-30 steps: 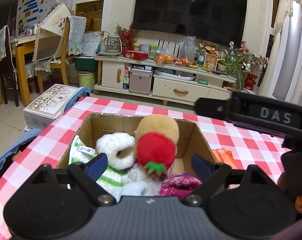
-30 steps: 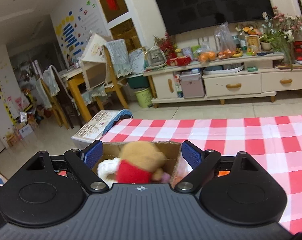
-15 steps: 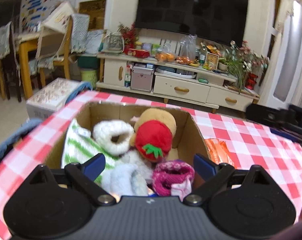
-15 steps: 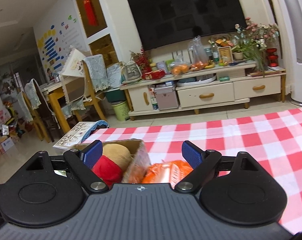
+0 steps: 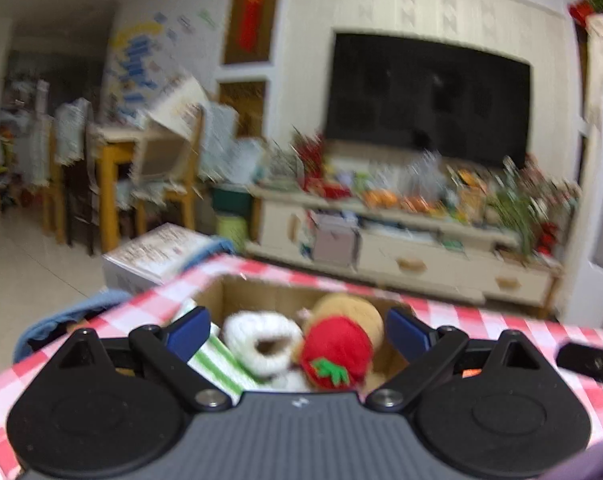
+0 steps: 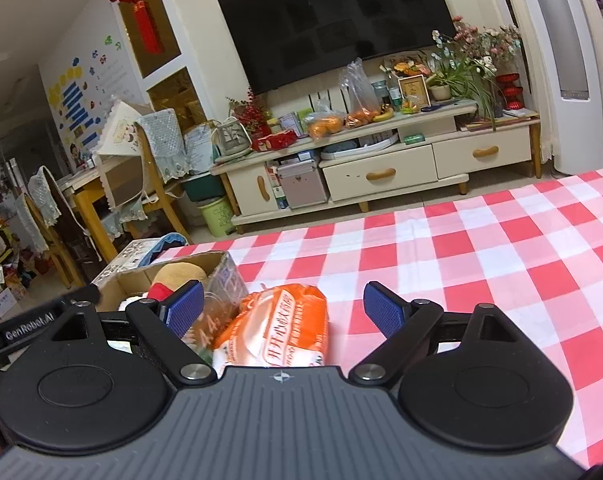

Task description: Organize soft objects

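An open cardboard box [image 5: 261,288] stands on the red-checked table. It holds a white fluffy ring toy [image 5: 261,340], a tan plush with a red strawberry [image 5: 335,350] and a green-striped cloth [image 5: 217,364]. My left gripper [image 5: 297,330] is open and empty, in front of the box. My right gripper [image 6: 281,310] is open and empty, just before an orange packet [image 6: 285,328] that lies against the right side of the box [image 6: 217,276]. The left view is blurred.
The checked tablecloth [image 6: 481,248] stretches to the right of the packet. A white carton [image 5: 157,256] and a blue cloth [image 5: 73,312] lie off the table's left edge. A TV cabinet [image 6: 381,160] stands behind.
My left gripper has pulled back and tilted up, so less of the box shows. My right gripper has swung right, from the box to the orange packet.
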{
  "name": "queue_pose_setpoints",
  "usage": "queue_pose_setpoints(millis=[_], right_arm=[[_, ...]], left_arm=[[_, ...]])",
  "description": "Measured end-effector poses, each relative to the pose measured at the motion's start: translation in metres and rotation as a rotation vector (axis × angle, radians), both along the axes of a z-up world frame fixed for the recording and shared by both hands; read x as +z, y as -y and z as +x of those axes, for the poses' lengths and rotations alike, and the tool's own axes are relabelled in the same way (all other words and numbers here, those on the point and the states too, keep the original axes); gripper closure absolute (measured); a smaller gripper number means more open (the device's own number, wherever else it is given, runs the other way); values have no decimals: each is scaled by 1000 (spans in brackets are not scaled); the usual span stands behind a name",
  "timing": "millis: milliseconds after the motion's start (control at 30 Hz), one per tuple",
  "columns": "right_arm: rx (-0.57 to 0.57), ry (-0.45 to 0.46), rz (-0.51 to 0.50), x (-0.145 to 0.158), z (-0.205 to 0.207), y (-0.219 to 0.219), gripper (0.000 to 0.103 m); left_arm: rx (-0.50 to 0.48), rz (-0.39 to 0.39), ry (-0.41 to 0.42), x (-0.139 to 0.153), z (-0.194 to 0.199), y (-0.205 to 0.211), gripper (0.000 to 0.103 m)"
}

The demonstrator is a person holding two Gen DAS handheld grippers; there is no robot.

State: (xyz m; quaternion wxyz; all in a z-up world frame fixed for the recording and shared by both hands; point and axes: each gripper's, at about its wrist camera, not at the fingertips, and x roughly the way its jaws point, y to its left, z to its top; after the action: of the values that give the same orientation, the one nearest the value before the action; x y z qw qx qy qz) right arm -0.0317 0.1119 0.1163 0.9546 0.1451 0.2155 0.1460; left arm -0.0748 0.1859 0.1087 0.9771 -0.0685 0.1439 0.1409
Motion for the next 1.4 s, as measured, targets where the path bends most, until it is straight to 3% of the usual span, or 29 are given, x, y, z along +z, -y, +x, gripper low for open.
queue_pose_setpoints(millis=[233, 800, 1133, 1400], right_arm=[[2, -2, 16, -4, -9, 10, 0], [-1, -27, -20, -11, -14, 13, 0], [-8, -24, -87, 3, -40, 18, 0], [8, -7, -125, 26, -74, 21, 0]], left_arm=[[62, -8, 94, 0, -3, 4, 4], [48, -40, 45, -3, 26, 24, 1], [-34, -37, 60, 17, -7, 35, 1], [-23, -51, -36, 28, -46, 36, 1]])
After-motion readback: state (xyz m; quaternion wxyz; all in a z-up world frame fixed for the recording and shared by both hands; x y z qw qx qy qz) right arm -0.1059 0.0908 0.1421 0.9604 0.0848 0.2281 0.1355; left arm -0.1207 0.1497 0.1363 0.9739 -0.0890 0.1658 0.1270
